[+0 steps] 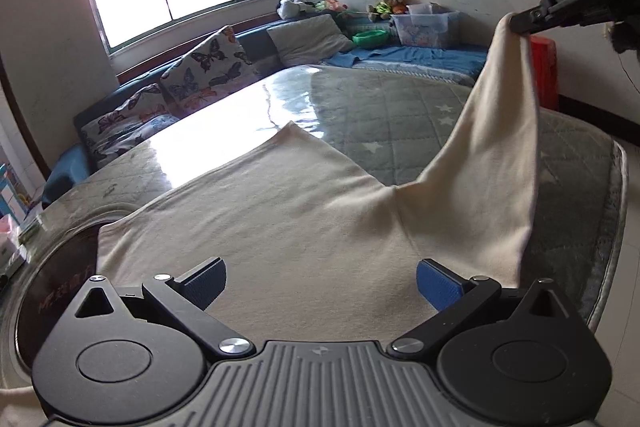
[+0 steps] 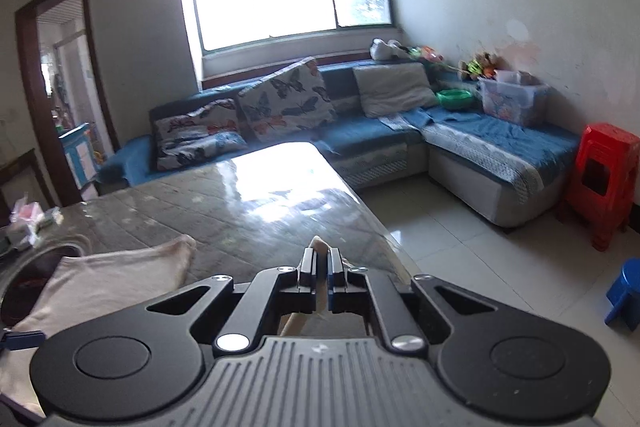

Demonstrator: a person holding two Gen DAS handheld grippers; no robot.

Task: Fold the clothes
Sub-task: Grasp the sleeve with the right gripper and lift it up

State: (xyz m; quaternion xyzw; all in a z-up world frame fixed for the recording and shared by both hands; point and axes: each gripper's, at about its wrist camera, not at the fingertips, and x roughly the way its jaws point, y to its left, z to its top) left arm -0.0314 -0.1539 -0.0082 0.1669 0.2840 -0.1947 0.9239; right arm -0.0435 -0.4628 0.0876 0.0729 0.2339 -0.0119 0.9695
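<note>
A cream garment lies spread on the glass-topped table. My left gripper is open and empty just above the garment's near part, blue pads wide apart. My right gripper is shut on the garment's right sleeve and holds it lifted high above the table. In the right wrist view the right gripper pinches a fold of cream cloth between its pads, and the rest of the garment lies at the lower left.
A blue corner sofa with butterfly cushions stands behind the table. A red plastic stool and a blue stool stand on the tiled floor at the right. A dark round dish sits at the table's left.
</note>
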